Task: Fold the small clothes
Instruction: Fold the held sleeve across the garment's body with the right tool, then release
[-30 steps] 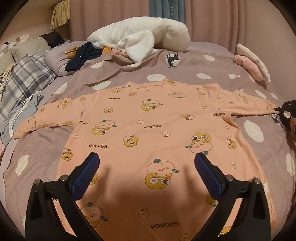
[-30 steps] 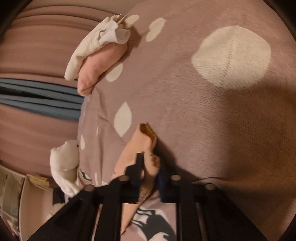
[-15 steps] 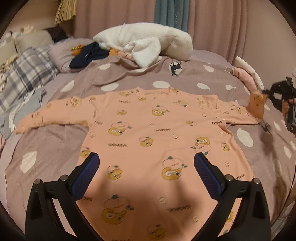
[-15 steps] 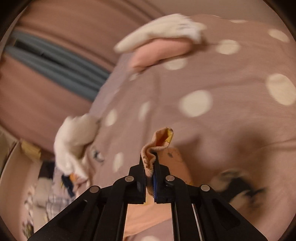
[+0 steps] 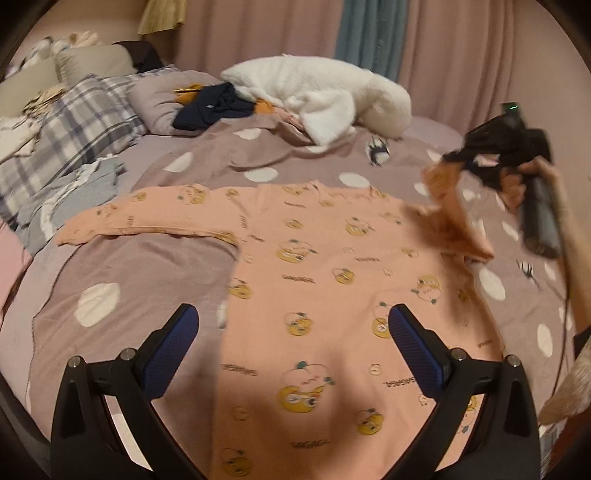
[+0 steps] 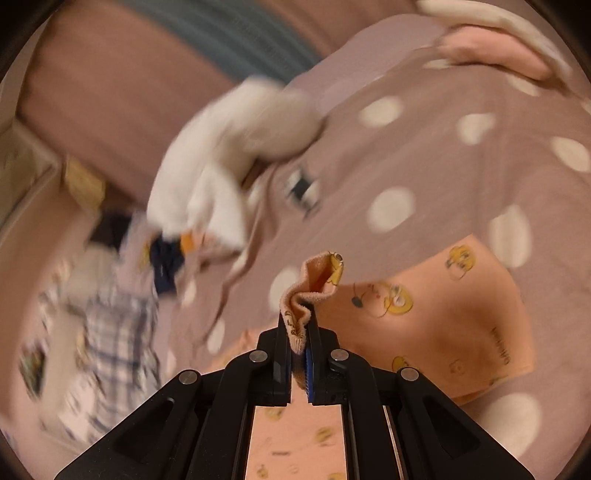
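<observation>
L gripper [image 5: 293, 339]: jaws spread wide, nothing btwn the blue pads; hovers over lower body of the shirt, no contact visible.
Shirt [image 5: 332, 302]: peach long-sleeve top w/ yellow cartoon prints, lies flat on the bed, hem twd camera, neck away. Body spans btwn and beyond the L fingers. Far-left sleeve [image 5: 147, 225] lies stretched out flat on the cover.
R gripper [image 6: 300, 350]: clenched tight on the cuff [image 6: 314, 288] of the other sleeve; ribbed edge bunches up out of the pinched pads. In L wrist view same tool [image 5: 476, 166] sits at right, raised off the bed, held by a hand [image 5: 532, 177]; sleeve [image 5: 454, 218] drapes down from it to shoulder of the shirt.
Surface: bed cover [image 5: 122, 273], mauve w/ white ovals, wrinkled; small dark animal motifs near the far edge of the shirt.
Behind shirt: white fluffy blanket [image 5: 317, 92] heaped; navy garment [image 5: 214, 107] beside it, w/ orange bits.
Left side: plaid pillow [image 5: 74, 125], grey-white folded items [image 5: 74, 199].
R wrist view, far: pink and cream folded pieces [image 6: 495, 40], blurred.
Room: pinkish curtains [image 5: 258, 33] w/ a teal panel [image 5: 369, 33] across back wall.
</observation>
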### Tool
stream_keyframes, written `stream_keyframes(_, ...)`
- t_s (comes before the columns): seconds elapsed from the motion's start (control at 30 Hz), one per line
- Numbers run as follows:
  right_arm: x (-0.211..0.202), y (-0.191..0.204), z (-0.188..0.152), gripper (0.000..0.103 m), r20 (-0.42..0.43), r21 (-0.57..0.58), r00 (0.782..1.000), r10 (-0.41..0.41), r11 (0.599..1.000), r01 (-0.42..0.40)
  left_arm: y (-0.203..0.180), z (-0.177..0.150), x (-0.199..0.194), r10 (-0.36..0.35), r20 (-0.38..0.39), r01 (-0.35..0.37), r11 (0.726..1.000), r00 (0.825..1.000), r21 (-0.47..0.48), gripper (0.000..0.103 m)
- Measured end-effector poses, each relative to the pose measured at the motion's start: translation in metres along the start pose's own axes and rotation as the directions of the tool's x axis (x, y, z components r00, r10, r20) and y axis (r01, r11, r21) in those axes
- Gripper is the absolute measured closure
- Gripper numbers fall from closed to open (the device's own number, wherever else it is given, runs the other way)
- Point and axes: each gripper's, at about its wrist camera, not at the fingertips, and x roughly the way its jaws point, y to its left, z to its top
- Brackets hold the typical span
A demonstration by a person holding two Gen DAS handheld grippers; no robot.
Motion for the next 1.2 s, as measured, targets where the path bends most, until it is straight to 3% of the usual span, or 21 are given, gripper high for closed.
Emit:
stream_keyframes(0.1, 0.028, 0.044, -0.02, 0.095, -0.059, -0.092, 0.996, -0.063, 0.994, 0.057, 0.021, 0.004, -0.01, 0.01, 0.032, -0.008, 0.998, 0.999, -0.066, 0.0)
stream_keyframes(0.27, 0.057, 0.087, -0.043, 0.095, -0.11, -0.137, 0.993, -0.031, 0.99, 0.016, 0.049, 0.008, -0.022, 0.01, 0.028, -0.006, 0.991, 1.0, -0.133, 0.0)
stream_keyframes(0.4, 0.086, 0.117, -0.06, 0.095, -0.145, -0.146, 0.989, -0.008, 0.989, -0.014, 0.066, 0.01, -0.04, -0.029, 0.075, 0.041, 0.985, 0.997, -0.167, 0.0)
stream_keyframes(0.47, 0.102, 0.128, -0.071, 0.095, -0.169, -0.159, 0.986, -0.012, 0.987, -0.015, 0.071, 0.011, -0.047, -0.016, 0.094, 0.031, 0.987, 0.995, -0.16, 0.0)
stream_keyframes(0.6, 0.129, 0.141, -0.095, 0.095, -0.222, -0.153, 0.975, 0.004, 0.987, -0.039, 0.082, 0.011, -0.05, 0.03, 0.108, -0.011, 0.984, 0.994, -0.176, 0.0)
stream_keyframes(0.73, 0.146, 0.146, -0.11, 0.095, -0.258, -0.148, 0.966, -0.01, 0.989, -0.03, 0.098, 0.011, -0.047, 0.031, 0.081, -0.014, 0.98, 0.996, -0.199, 0.0)
stream_keyframes(0.9, 0.165, 0.145, -0.125, 0.092, -0.336, -0.112, 0.942, -0.017, 0.993, -0.022, 0.119, 0.009, -0.053, 0.081, 0.095, -0.057, 0.97, 0.992, -0.236, 0.0)
stream_keyframes(1.0, 0.166, 0.142, -0.127, 0.083, -0.365, -0.053, 0.93, 0.036, 0.997, -0.06, 0.128, 0.008, -0.052, 0.101, 0.076, -0.078, 0.962, 0.992, -0.261, 0.0)
stream_keyframes(1.07, 0.167, 0.144, -0.129, 0.082, -0.394, -0.027, 0.915, 0.081, 0.995, -0.1, 0.131, 0.007, -0.051, 0.115, 0.068, -0.094, 0.961, 0.991, -0.261, 0.0)
stream_keyframes(1.2, 0.162, 0.163, -0.139, 0.082, -0.402, -0.132, 0.915, 0.045, 0.985, -0.107, 0.133, 0.007, -0.051, 0.127, 0.07, -0.105, 0.961, 0.989, -0.257, 0.0)
